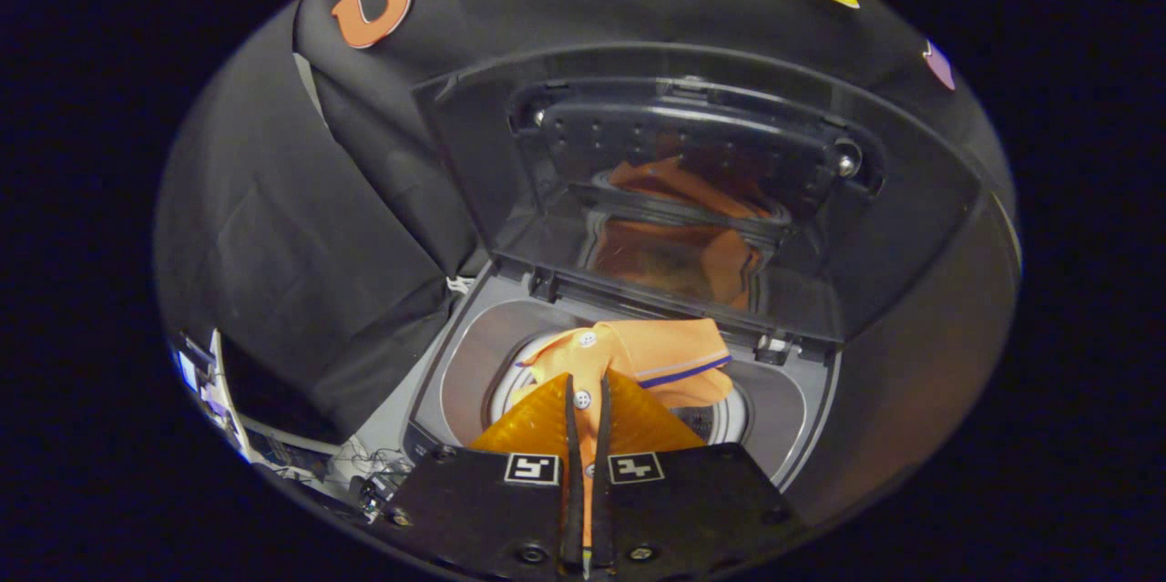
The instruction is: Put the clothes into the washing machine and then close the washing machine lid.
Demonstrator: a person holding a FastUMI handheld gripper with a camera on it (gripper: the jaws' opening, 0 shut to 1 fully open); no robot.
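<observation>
Clothes, one soft orange polo shirt (638,359), are pinched by the placket between the nearly closed fingers of the gripper (584,395) over the washing machine (811,418) drum opening. Limp, light fabric is judged likely to snag on the rim; the raised lid (474,163) stands open behind, leaving room above.

Recording booth set up around a home laundry appliance

Black cloth (301,236) drapes the walls behind a top-loading washing machine (455,363) with its lid (911,227) raised; loose cables and equipment (355,464) lie beside it, more like a test rig than a home.
</observation>
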